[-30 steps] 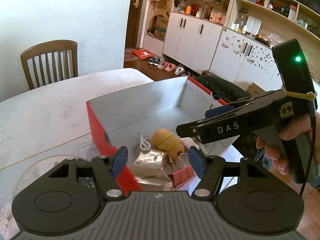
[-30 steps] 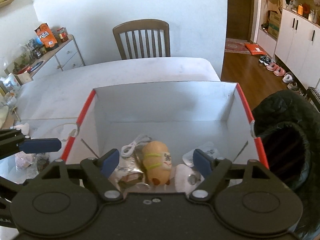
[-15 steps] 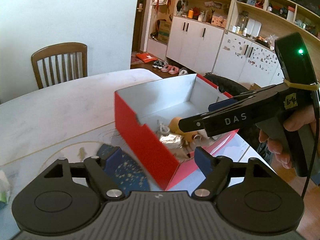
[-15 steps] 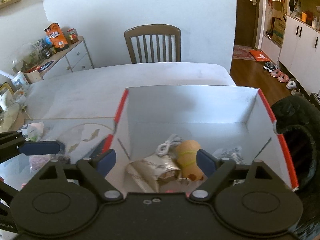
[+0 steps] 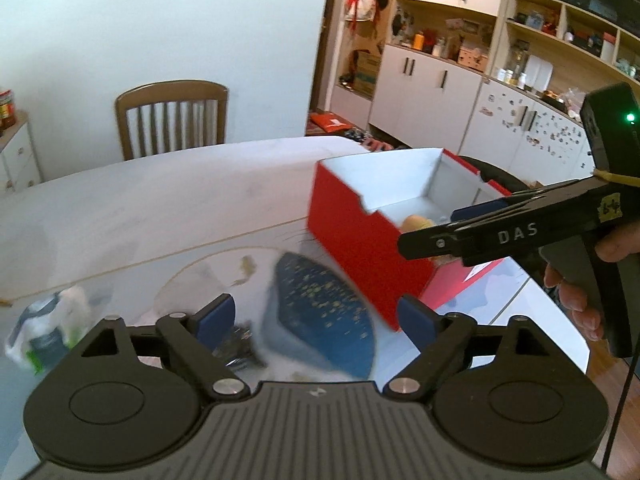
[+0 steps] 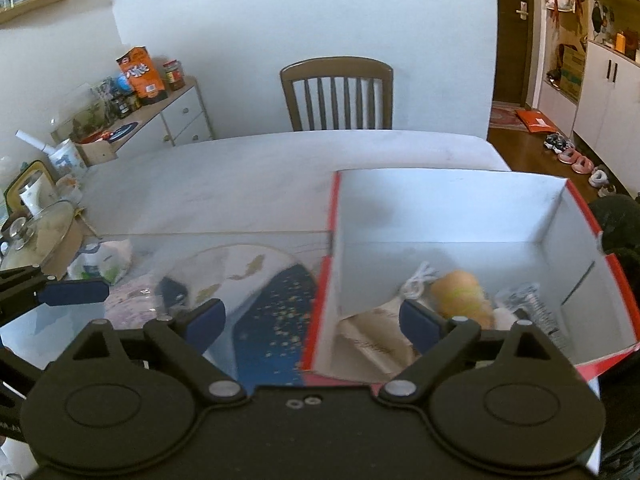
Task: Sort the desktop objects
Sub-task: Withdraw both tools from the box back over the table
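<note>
Nearest the left camera, the left hand-held gripper (image 5: 316,316) has its blue pads spread apart with nothing between them. A second ago it hung over the red box (image 5: 360,252); now it has swung away to the left, over the blue speckled pouch (image 5: 324,316) and a small dark metallic item (image 5: 236,344), too blurred to identify, both on the glass-topped part of the desk (image 5: 160,208).

The right hand-held gripper (image 6: 312,320) is also spread and empty. It has shifted left too, now straddling the box's left wall, where earlier it sat centred over the contents.

Inside the box: tan toy (image 6: 460,296), foil packet (image 6: 372,340), white cord (image 6: 416,280); placed items unchanged.

Farther left, toward the desk's left edge, a crumpled white-green packet (image 5: 48,328).

Judgement: deposit phase is over; both tools are heading for unsorted items. Pouch is likely next.
</note>
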